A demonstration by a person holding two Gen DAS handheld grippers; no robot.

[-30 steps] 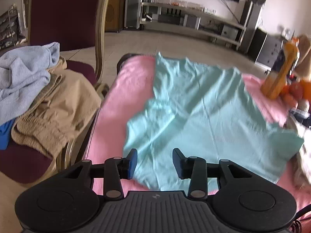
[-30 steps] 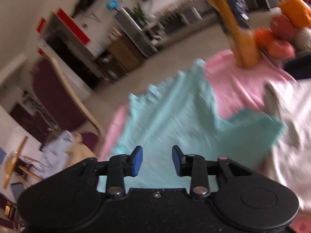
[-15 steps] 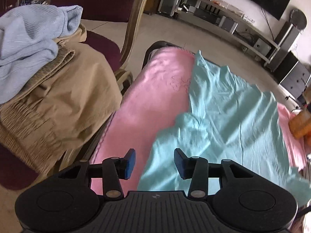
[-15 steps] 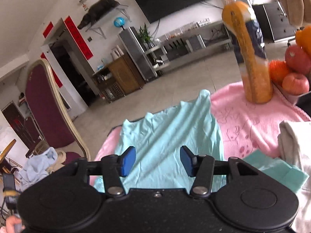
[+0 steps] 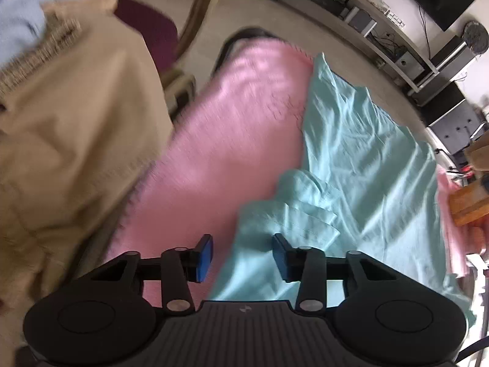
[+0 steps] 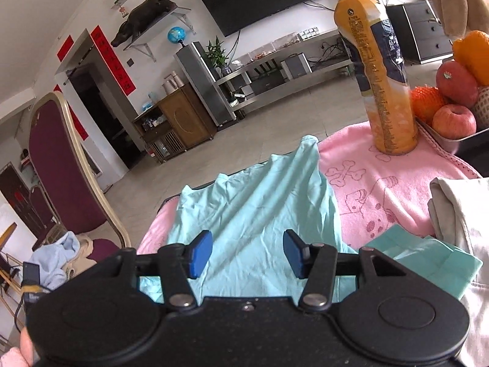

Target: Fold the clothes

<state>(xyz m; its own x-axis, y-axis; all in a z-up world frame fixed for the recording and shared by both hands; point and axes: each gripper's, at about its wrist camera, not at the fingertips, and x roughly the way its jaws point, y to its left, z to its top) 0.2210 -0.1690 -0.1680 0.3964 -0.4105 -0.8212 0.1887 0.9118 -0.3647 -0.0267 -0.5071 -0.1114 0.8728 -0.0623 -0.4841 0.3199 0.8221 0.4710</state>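
Wrinkled mint-green shirt [image 5: 360, 153] lies spread on pink towel [image 5: 226, 140], sleeve bunched; both grippers [image 5: 242, 255] [image 6: 247, 255] released, empty.

A pink towel [image 6: 388, 189] covers the table, a rumpled mint-green shirt [image 6: 259, 208] spread over it ahead of both tools — juice bottle [image 6: 379, 76] and fruit tray [image 6: 452, 140] standing far right, folded pale garments [image 6: 458, 214] near right.

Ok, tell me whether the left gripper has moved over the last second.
Yes. The left gripper has swung left and closer to the beige clothes on the chair, so the teal shirt now sits further right in its view. Its jaws stand open.
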